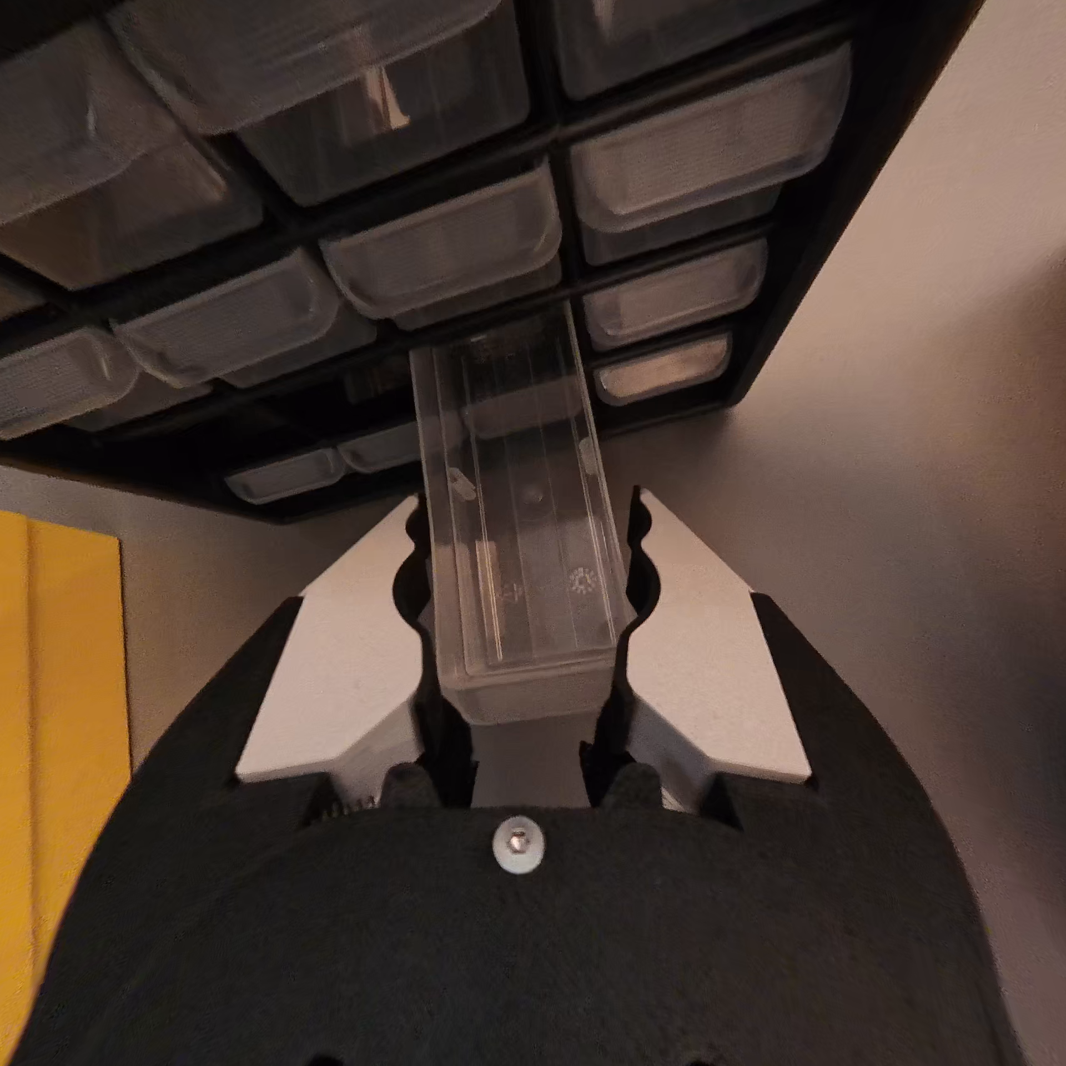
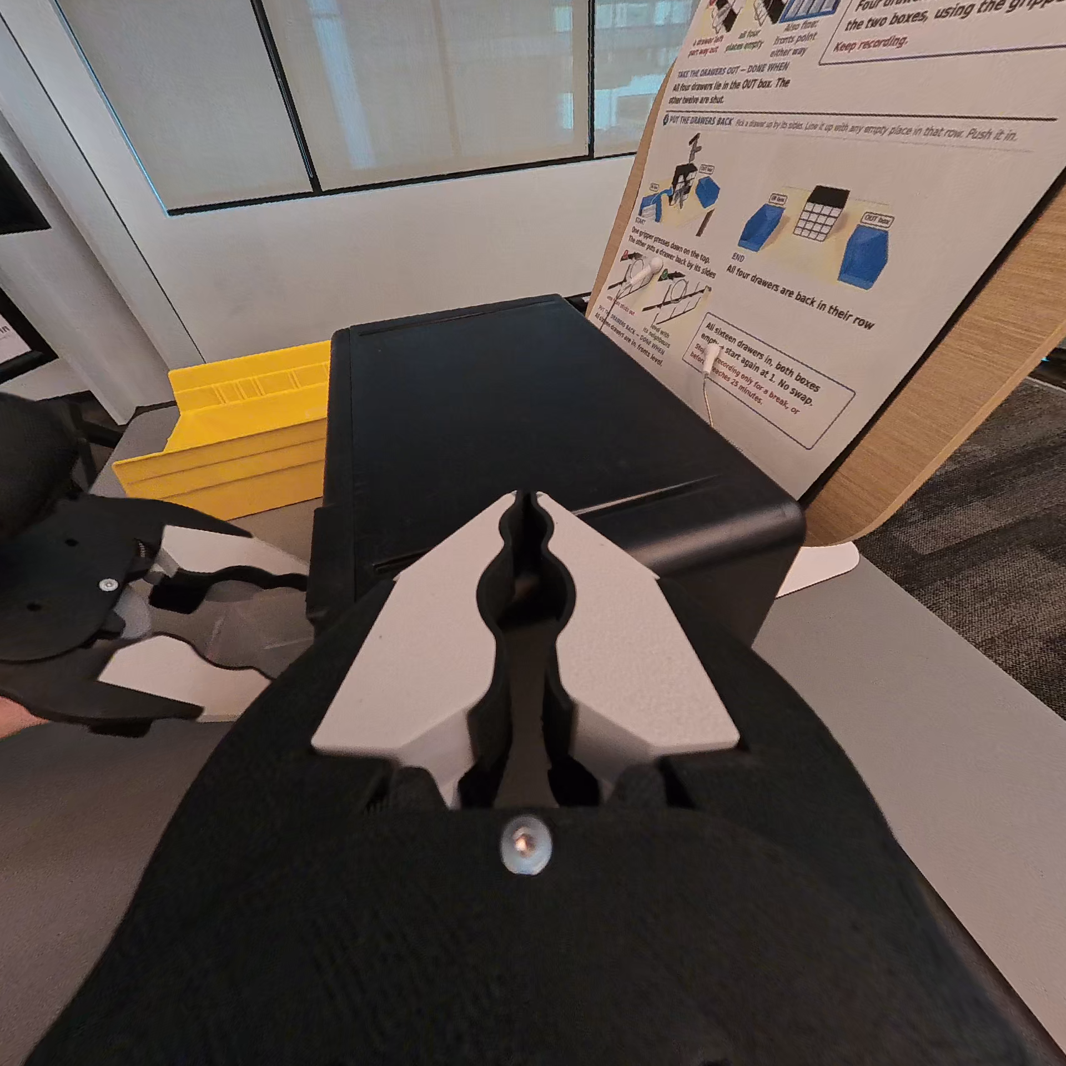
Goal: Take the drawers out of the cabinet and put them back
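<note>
Clamped by the left gripper [image 1: 528,600], black-bodied with pale grey wedge fingers [image 1: 340,652] and wavy black pads, on the two long side walls of a narrow clear plastic drawer [image 1: 522,554]: a side grip, probably chosen so the smooth, ribbed-bottomed box stays square to its slot. Held with the far end of the drawer at or just inside a dark, empty opening in the lower rows of the black plastic cabinet [image 1: 854,242], most of its length out in front; whether going in or coming out cannot be told. Surrounded by other translucent drawers [image 1: 444,254] with rounded, frosted pull lips, seated in a black grid. Pressed together with nothing between them, the fingers of the right gripper [image 2: 526,505], tips resting at or just above the front edge of the cabinet's flat matte top [image 2: 519,398], apparently to steady the light cabinet against the sliding. Beside the cabinet, on the grey table [image 2: 900,692], a yellow ribbed plastic bin [image 2: 242,427]; behind, a leaning instruction board [image 2: 836,231] on a wood-grain panel.
</note>
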`<state>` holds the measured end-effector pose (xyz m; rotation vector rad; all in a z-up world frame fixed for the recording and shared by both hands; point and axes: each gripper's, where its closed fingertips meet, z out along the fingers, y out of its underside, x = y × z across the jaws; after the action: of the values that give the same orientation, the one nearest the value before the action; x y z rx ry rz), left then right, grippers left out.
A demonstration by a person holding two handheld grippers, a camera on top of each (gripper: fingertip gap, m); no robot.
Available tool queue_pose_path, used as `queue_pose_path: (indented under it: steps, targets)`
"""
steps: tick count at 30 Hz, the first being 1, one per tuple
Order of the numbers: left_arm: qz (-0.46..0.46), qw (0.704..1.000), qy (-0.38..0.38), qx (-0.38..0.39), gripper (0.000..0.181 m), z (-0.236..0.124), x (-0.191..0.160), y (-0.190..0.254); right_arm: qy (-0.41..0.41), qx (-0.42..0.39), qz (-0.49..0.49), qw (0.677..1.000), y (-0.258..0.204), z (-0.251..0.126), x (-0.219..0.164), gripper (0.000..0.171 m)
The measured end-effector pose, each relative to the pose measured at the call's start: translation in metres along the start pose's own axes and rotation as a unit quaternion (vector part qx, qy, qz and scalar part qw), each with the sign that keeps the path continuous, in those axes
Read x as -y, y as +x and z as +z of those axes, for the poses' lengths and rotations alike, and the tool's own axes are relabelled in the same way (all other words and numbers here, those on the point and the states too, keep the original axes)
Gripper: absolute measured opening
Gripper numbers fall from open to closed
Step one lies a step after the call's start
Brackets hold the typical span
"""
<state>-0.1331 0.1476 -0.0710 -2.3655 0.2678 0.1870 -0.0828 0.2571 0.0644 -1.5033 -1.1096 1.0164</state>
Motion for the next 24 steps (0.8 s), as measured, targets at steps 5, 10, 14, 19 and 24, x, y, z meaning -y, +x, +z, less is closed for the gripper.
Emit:
queue_pose_path:
  steps: [5, 10, 14, 19, 24]
  targets:
    - [-0.005, 0.999, 0.040, -0.026, 0.076, 0.014, 0.009, 0.009, 0.004, 0.004, 0.004, 1.000, 0.000, 0.000, 0.000, 0.000]
    - [0.042, 0.993, 0.097, -0.047, 0.089, -0.001, -0.002, 0.009, 0.009, 0.010, 0.011, 1.000, 0.000, 0.000, 0.000, 0.000]
    - [0.150, 0.968, 0.202, -0.010, 0.084, -0.036, -0.006, -0.001, 0.009, 0.011, 0.010, 1.000, 0.000, 0.000, 0.000, 0.000]
    - [0.304, 0.926, 0.218, 0.045, 0.059, -0.043, -0.035, 0.008, 0.013, 0.016, 0.019, 1.000, 0.000, 0.000, 0.000, 0.000]
    - [0.366, 0.894, 0.240, 0.099, 0.042, -0.044, -0.035, 0.008, 0.012, 0.014, 0.017, 1.000, 0.000, 0.000, 0.000, 0.000]
